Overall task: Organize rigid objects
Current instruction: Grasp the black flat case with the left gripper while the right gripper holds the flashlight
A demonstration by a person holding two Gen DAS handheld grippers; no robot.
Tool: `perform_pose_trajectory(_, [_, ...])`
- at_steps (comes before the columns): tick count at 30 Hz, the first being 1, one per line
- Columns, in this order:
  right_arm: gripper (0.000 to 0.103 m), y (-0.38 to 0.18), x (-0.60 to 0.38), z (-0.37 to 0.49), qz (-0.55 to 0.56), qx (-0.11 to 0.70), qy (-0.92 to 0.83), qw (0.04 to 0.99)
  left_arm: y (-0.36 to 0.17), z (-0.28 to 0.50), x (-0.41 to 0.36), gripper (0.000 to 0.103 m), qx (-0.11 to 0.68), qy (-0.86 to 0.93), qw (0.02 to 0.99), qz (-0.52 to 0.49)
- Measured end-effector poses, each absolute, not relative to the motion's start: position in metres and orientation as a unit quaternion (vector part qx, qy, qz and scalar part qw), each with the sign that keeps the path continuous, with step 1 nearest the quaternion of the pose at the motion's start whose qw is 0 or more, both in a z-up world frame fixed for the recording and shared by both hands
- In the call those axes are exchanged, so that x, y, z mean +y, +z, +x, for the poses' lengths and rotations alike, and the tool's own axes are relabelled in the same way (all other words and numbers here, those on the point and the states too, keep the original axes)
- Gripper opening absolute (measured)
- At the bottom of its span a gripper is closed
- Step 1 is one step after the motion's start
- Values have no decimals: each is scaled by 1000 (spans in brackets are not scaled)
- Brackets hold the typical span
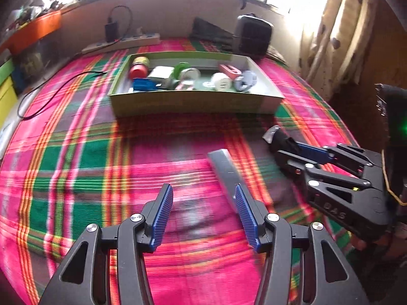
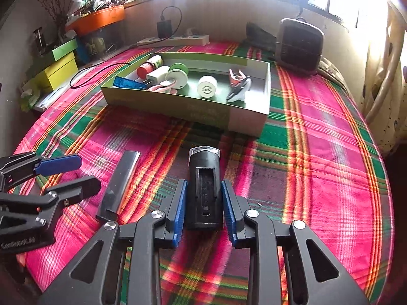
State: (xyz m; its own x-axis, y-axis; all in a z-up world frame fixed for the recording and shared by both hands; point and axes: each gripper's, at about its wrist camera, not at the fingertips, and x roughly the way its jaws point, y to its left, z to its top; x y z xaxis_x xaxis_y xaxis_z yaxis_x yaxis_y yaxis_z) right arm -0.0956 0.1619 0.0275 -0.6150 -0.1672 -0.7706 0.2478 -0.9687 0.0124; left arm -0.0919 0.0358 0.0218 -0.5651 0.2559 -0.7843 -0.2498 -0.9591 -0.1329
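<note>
the plaid cloth (image 1: pixel 178 157) smears with motion blur in the left wrist view. the silver bar (image 1: pixel 226 175) runs behind a blue pad at its near end. writing on the white round thing (image 2: pixel 207 89) is too small to read.

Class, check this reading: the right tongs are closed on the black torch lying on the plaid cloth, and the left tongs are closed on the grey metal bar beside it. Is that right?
Not quite. The left tongs stand open with nothing between the pads; the grey bar lies on the plaid cloth just beyond the right pad, as the left wrist view shows. The right tongs are indeed closed on the black torch.
</note>
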Motion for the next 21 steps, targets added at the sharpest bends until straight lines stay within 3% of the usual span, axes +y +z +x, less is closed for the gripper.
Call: perform_pose_trajectory(21, [28,30,186,-87,417,25,-902,106,12,-95,72,51,50,881,120,-455])
